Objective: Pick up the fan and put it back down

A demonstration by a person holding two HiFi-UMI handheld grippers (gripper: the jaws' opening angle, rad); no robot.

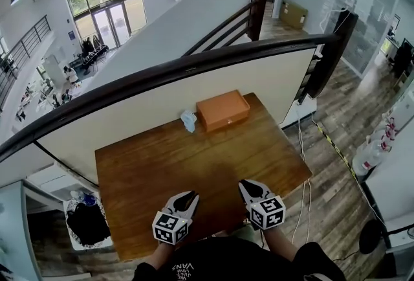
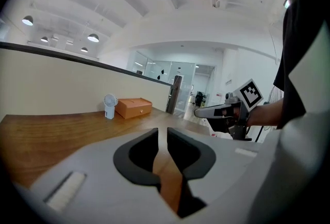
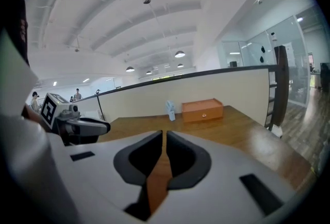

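though the fan (image 1: 188,121) looks tiny, left tool (image 1: 192,195) is barely parted, right tool (image 1: 244,184) closed.

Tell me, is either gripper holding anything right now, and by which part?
Nothing is held. The left gripper and right gripper are both empty; the fan stands untouched beside the orange box.

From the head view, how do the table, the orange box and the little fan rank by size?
Largest: the table.
Then the orange box.
Smallest: the fan, standing right beside the box, so nearness hardly skews that.
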